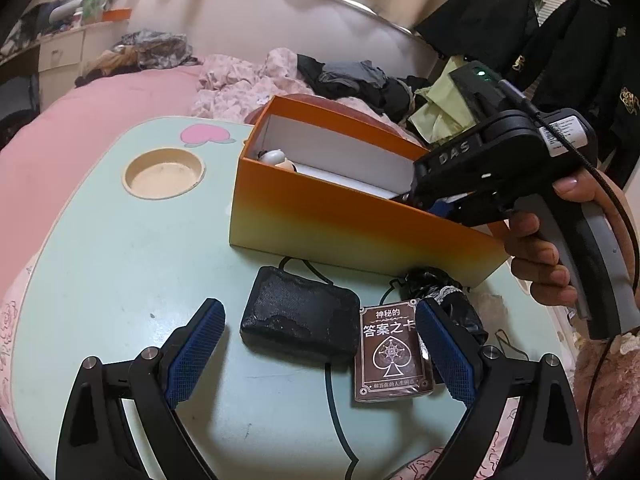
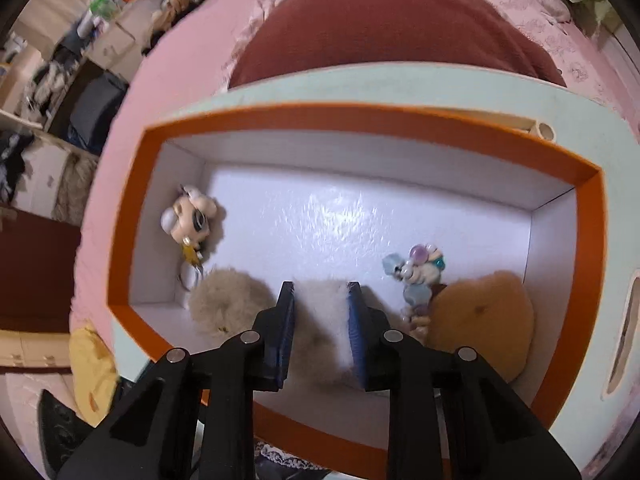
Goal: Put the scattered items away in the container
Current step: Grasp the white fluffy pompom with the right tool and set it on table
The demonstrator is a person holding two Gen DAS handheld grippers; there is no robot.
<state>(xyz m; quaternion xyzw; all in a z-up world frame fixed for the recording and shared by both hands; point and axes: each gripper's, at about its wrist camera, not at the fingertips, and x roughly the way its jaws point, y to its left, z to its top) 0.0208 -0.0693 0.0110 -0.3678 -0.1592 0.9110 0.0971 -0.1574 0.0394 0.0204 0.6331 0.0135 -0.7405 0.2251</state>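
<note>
Pink bed (image 1: 100,120), cluttered dresser (image 1: 60,52), dark clothes (image 1: 500,20) hanging.

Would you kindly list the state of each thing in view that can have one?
orange box: lidless, upright on the table.
left gripper: open, empty, above the black pouch.
right gripper: inside the box, shut on a white fluffy item.
card deck: flat on the table, outside the box.
doll keychain: lying in the box corner.
bead charm: lying in the box.

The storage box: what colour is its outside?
The box fades from orange at the top to pale yellow below; left wrist view shows it best.
</note>
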